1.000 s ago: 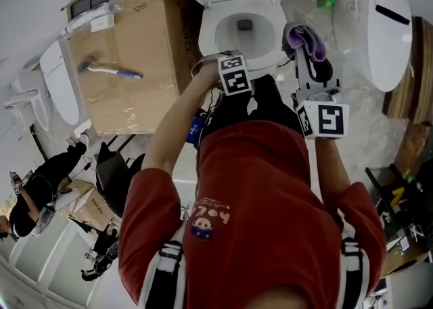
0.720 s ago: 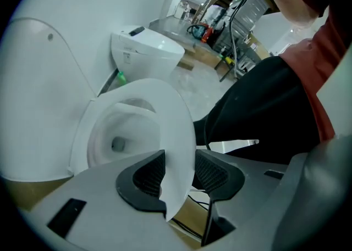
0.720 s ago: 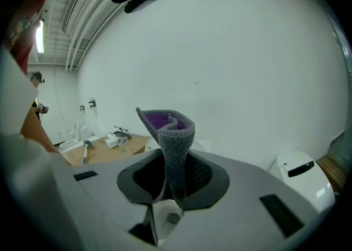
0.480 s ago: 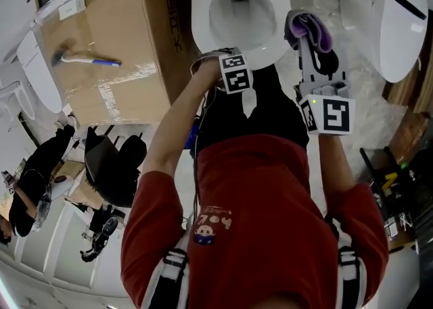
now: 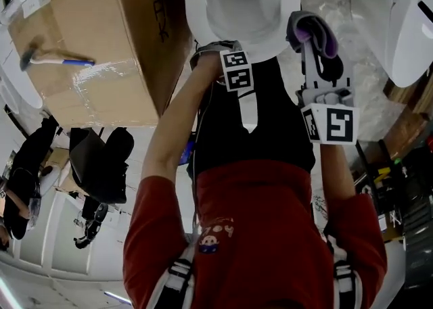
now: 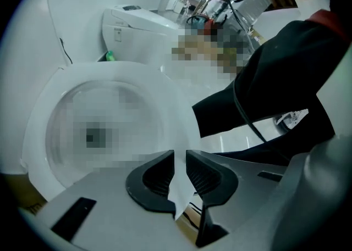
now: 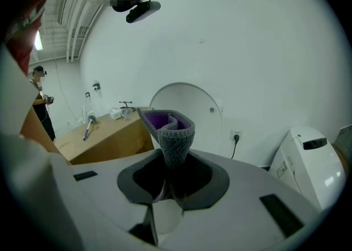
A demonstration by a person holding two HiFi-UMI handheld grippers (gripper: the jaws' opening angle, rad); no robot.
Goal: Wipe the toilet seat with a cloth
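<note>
- While the person bends over it, the toilet seat [image 5: 195,17] reads as a smooth, glossy white oval ring around the bowl, at the top of the head view.
- cloth [image 7: 174,134]: nubbly grey knit outside, purple inside, folded into a loose upright cup shape; it sits just right of the seat's front rim and I can't tell if it touches.
- right gripper [image 7: 173,174]: pale grey plastic body with dark pads, clamped on the cloth's lower end, with the rest sticking out past the tips.
- left gripper [image 6: 180,154]: dark ribbed pads that have just been closing, now down to a slim gap. The seat's white front edge runs between them and the pads look pinched on it.
- cardboard box [image 5: 88,71]: brown, with shiny clear tape, left of the toilet.
</note>
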